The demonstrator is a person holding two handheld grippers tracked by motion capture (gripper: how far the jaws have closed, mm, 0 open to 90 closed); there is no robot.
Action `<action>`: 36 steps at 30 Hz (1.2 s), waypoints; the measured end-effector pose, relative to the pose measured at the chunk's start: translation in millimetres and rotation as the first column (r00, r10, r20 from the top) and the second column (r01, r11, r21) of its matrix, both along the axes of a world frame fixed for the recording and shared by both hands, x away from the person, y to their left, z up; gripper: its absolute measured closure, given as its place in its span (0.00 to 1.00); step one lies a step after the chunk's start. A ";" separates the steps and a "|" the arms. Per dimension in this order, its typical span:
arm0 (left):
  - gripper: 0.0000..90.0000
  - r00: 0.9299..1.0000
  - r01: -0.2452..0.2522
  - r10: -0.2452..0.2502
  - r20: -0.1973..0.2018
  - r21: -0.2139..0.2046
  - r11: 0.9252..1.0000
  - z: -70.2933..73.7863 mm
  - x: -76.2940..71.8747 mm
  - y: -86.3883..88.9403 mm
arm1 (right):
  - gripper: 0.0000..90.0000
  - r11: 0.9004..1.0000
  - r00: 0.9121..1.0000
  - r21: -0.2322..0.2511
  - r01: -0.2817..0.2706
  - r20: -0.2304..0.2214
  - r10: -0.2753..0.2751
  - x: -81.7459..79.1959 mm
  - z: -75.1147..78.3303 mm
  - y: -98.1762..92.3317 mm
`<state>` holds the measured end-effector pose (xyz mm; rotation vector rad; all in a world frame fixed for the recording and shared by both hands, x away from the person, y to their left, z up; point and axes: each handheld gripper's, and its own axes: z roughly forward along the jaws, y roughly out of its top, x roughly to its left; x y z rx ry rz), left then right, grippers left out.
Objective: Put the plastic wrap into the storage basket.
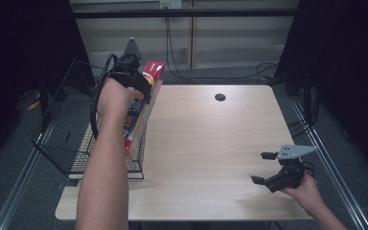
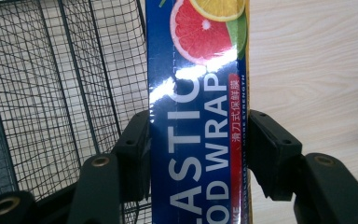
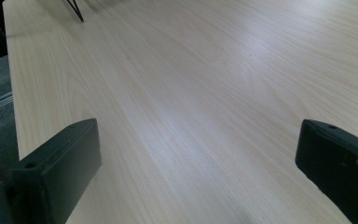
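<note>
A long blue box of plastic food wrap (image 1: 139, 112) with fruit pictures and a red end stands tilted over the right edge of a black wire basket (image 1: 62, 143) at the table's left. My left gripper (image 1: 129, 79) is shut on this box (image 2: 198, 140) near its upper part, the two jaws pressing its sides. The basket's mesh (image 2: 51, 93) lies to the left of the box in the left gripper view. Near the table's front right corner, my right gripper (image 1: 264, 167) rests open, with bare wood between its fingers (image 3: 56, 163).
The light wooden table (image 1: 211, 143) has a dark round hole (image 1: 220, 97) near its far edge. Cables (image 1: 263, 69) run on the grey floor behind the table. Metal rails (image 1: 335, 167) flank the table on both sides.
</note>
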<state>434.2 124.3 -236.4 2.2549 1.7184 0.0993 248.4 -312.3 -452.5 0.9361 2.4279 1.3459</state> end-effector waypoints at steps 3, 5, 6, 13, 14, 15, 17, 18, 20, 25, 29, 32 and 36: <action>0.51 1.000 0.000 0.000 -0.007 0.004 1.000 0.5 -0.2 2.4 | 0.00 1.000 1.000 -0.002 0.001 -0.002 -0.001 0.2 0.0 -0.1; 0.51 1.000 0.005 -0.005 -0.010 0.008 1.000 1.1 -0.1 4.1 | 0.00 1.000 1.000 -0.001 0.003 -0.001 -0.003 0.0 0.1 -0.1; 0.51 1.000 -0.002 0.002 -0.009 0.003 1.000 1.9 -0.5 5.3 | 0.00 1.000 1.000 -0.002 0.001 0.000 -0.001 0.0 0.0 -0.1; 0.52 1.000 -0.021 0.021 -0.008 0.006 1.000 5.6 -1.9 12.3 | 0.00 1.000 1.000 -0.002 -0.002 -0.002 0.002 -0.1 -0.1 0.2; 0.52 1.000 -0.013 0.014 -0.011 0.010 1.000 6.2 -1.7 13.9 | 0.00 1.000 1.000 -0.001 -0.005 -0.004 0.005 -0.3 -0.1 0.4; 0.52 1.000 -0.021 0.021 -0.007 0.009 1.000 6.5 -2.0 14.4 | 0.00 1.000 1.000 -0.004 -0.003 0.003 0.003 -0.3 -0.2 0.6; 0.52 1.000 -0.023 0.023 -0.007 0.004 1.000 7.6 -2.1 18.6 | 0.00 1.000 1.000 0.000 -0.003 0.001 0.003 -0.5 0.2 0.5; 0.52 1.000 -0.028 0.028 -0.007 0.003 1.000 7.5 -2.3 19.4 | 0.00 1.000 1.000 -0.003 0.000 0.004 0.000 -0.5 0.4 0.4; 0.52 0.999 -0.034 0.034 -0.006 0.013 0.999 7.3 -2.8 20.4 | 0.00 1.000 1.000 -0.001 0.002 0.003 -0.002 -0.5 0.5 0.3; 0.52 0.999 -0.040 0.040 -0.011 0.006 0.999 8.6 -3.6 25.4 | 0.00 1.000 1.000 -0.002 0.003 0.004 -0.003 -0.6 0.6 0.4; 0.51 0.999 -0.046 0.046 -0.002 0.017 0.999 10.1 -4.2 29.8 | 0.00 1.000 1.000 -0.001 0.002 0.002 -0.002 -0.7 0.7 0.1; 0.51 0.998 -0.058 0.058 -0.001 0.011 0.998 11.4 -5.1 33.9 | 0.00 1.000 1.000 -0.003 -0.001 0.002 0.001 -0.6 0.5 0.5; 0.51 0.998 -0.070 0.069 0.003 0.019 0.997 13.3 -6.1 38.9 | 0.00 1.000 1.000 -0.004 0.000 0.001 0.000 -0.8 0.2 0.9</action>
